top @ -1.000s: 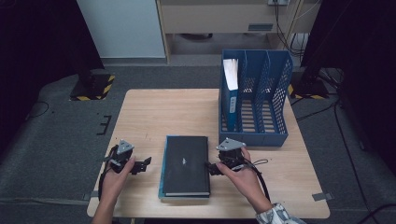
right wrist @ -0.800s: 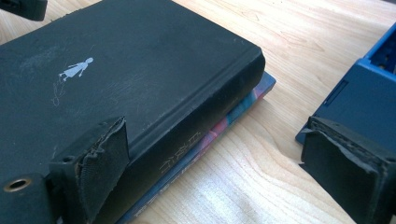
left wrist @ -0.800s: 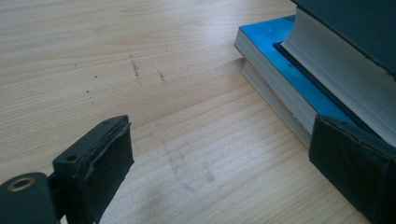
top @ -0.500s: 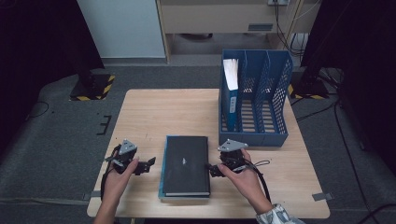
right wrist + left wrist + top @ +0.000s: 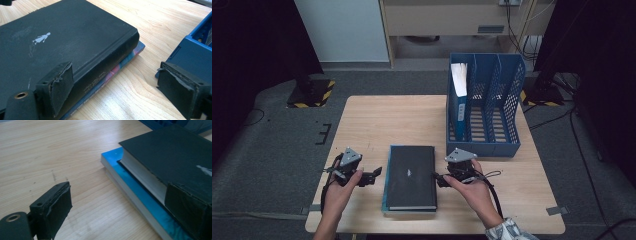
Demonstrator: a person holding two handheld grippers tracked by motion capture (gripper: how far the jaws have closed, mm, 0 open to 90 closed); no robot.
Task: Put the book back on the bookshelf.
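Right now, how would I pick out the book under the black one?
Start at the wooden table and find the black book lying flat between the two tongs. Beneath it lies a thinner book, whose glossy blue cover juts out along the black book's page side.

The right gripper point(image 5: 110, 92) is spread wide, low over the table point(image 5: 160, 22). One jaw sits over the black book's point(image 5: 65, 42) spine edge, the other beside the blue rack point(image 5: 197, 50). A thinner book point(image 5: 130, 56) lies underneath.
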